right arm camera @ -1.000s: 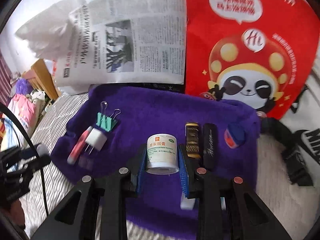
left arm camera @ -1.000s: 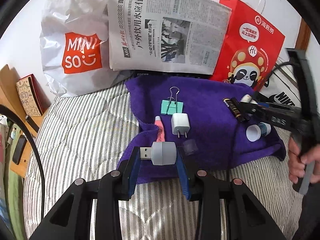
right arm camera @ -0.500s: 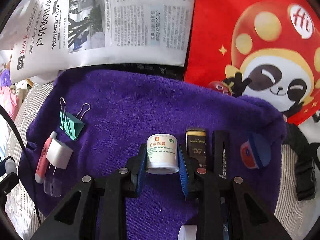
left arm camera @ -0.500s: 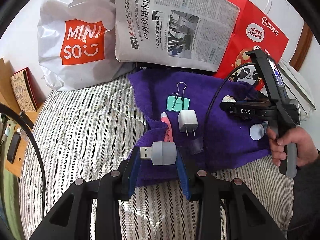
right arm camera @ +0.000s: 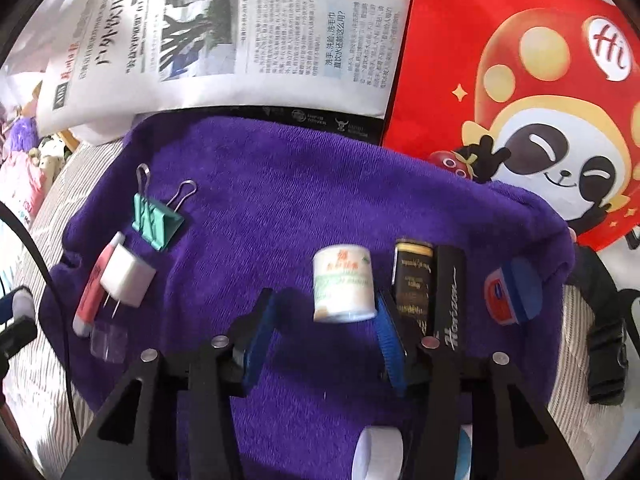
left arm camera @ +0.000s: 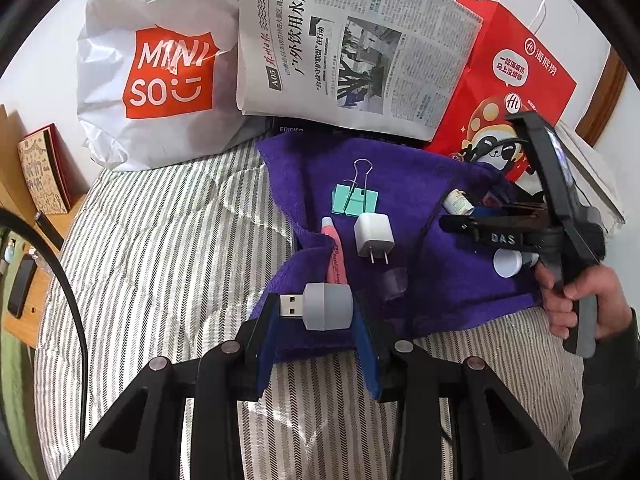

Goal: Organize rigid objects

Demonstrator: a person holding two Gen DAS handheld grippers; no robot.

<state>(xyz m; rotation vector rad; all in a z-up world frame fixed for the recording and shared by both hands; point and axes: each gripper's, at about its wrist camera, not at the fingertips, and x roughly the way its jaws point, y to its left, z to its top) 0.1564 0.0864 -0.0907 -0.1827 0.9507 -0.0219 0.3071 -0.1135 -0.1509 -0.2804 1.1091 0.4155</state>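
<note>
My left gripper [left arm camera: 316,312] is shut on a grey USB plug-in lamp [left arm camera: 320,307], held over the near edge of the purple towel [left arm camera: 432,280]. My right gripper [right arm camera: 324,312] is open; a small white ointment jar [right arm camera: 343,284] lies on the towel [right arm camera: 280,200] between its fingers, next to the right finger, beside a black-and-gold tube [right arm camera: 412,280] and a black tube [right arm camera: 451,300]. A green binder clip [left arm camera: 355,198], white charger [left arm camera: 374,234] and pink tube [left arm camera: 335,252] lie on the towel's left part. The right gripper shows in the left wrist view [left arm camera: 460,216].
A white Miniso bag [left arm camera: 160,80], a newspaper [left arm camera: 352,52] and a red panda bag [left arm camera: 504,92] stand behind the towel. A blue-capped red tin [right arm camera: 508,296] lies at the towel's right edge, a white bottle [right arm camera: 378,452] under my right gripper. Striped bedding [left arm camera: 160,260] surrounds the towel.
My right gripper has opened and let go of the ointment jar, which now rests on the towel beside the tubes. My left gripper still holds the USB lamp.
</note>
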